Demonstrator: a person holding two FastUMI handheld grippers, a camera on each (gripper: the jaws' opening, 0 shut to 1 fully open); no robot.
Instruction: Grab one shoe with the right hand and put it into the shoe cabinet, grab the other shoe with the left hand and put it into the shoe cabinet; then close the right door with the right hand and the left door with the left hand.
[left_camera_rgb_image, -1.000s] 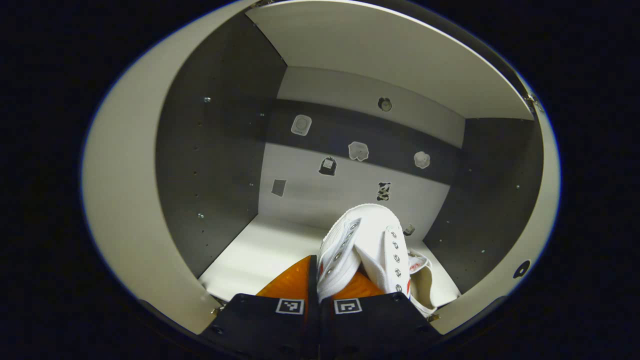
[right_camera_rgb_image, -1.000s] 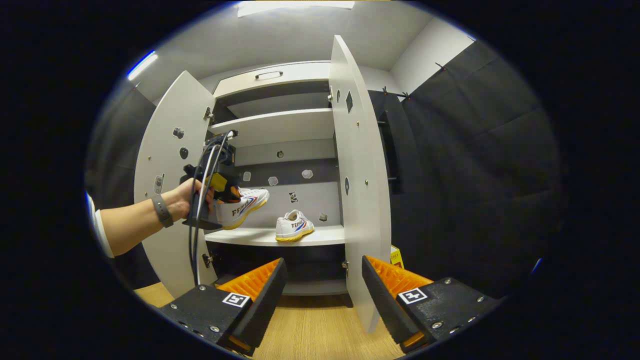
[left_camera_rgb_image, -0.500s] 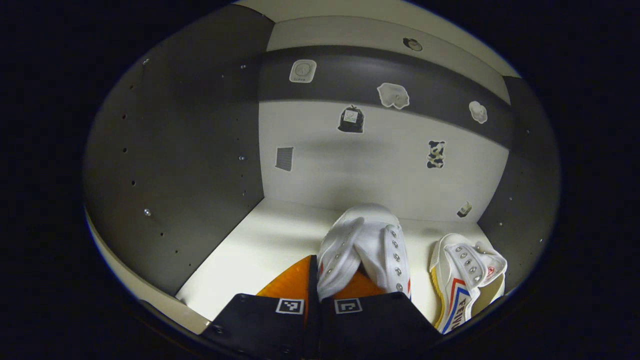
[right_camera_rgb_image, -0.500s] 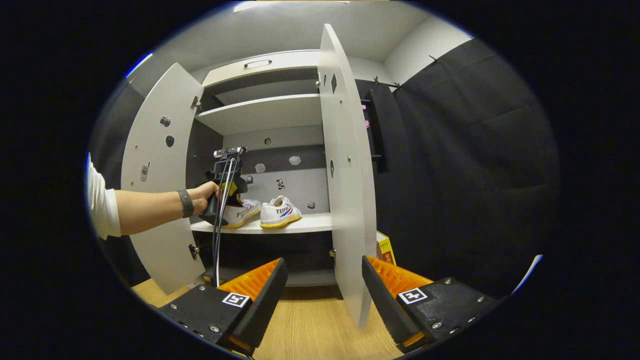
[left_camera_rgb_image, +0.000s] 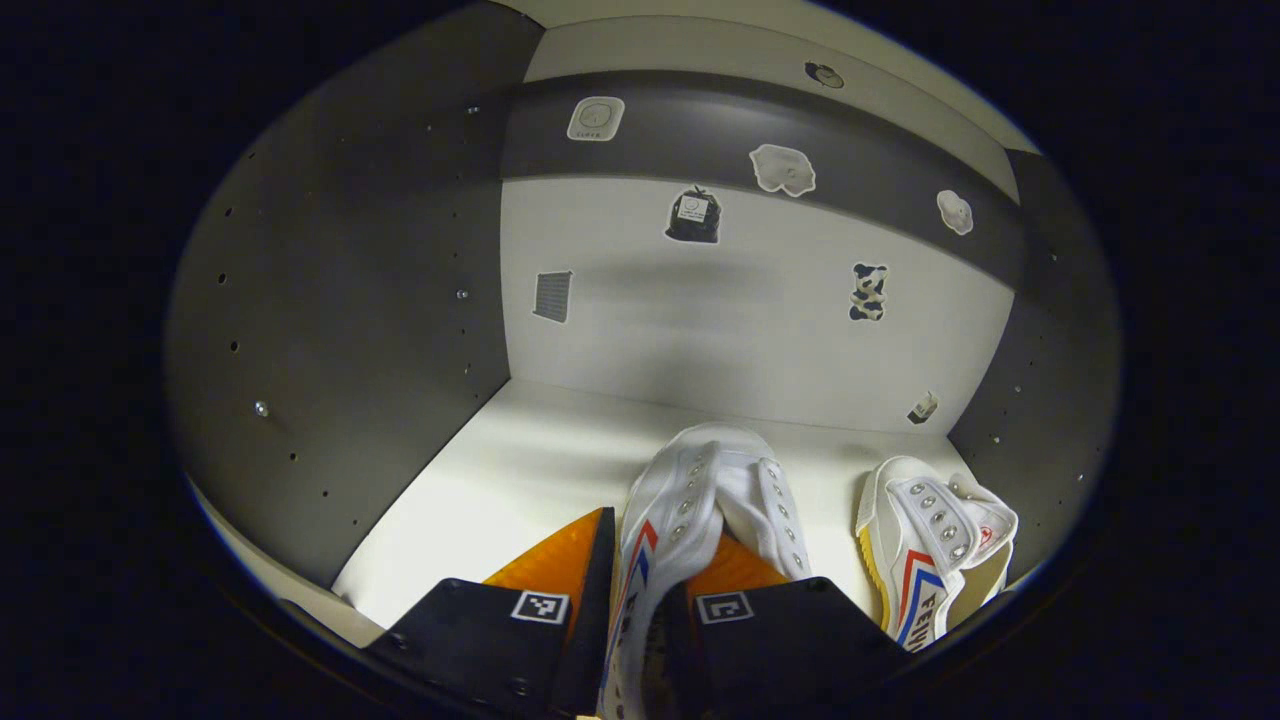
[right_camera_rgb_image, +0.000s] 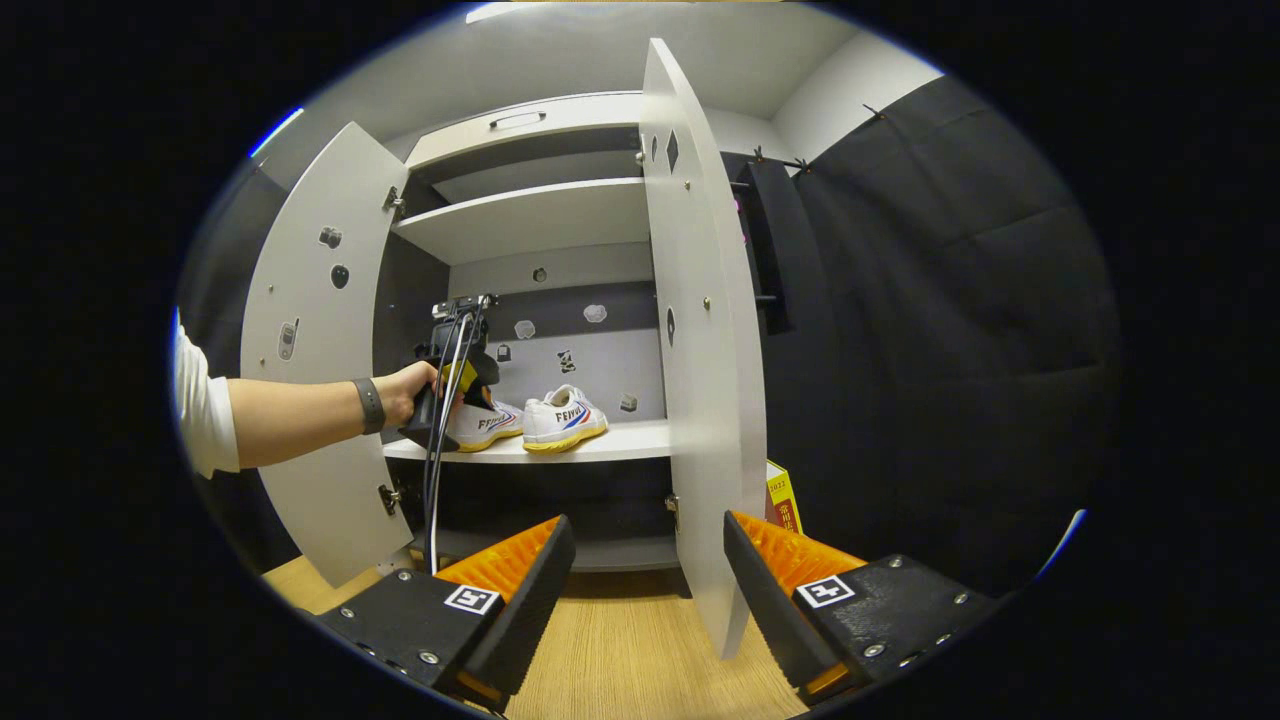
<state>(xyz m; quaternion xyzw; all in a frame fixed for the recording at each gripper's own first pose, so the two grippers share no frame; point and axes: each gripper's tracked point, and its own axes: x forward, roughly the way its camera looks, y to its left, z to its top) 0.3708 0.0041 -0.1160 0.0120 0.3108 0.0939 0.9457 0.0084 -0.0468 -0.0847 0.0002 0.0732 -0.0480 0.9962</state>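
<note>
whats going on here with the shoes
A person is putting a pair of white shoes into an open shoe cabinet. The left gripper has its fingers around one shoe on the shelf, beside the other shoe. The right gripper hangs open and empty outside. The left door and right door are open.

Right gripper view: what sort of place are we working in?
Likely a staged home entryway in a recording booth: an open shoe cabinet with both doors swung wide, two shoes on its shelf, and a wood-look floor.
</note>
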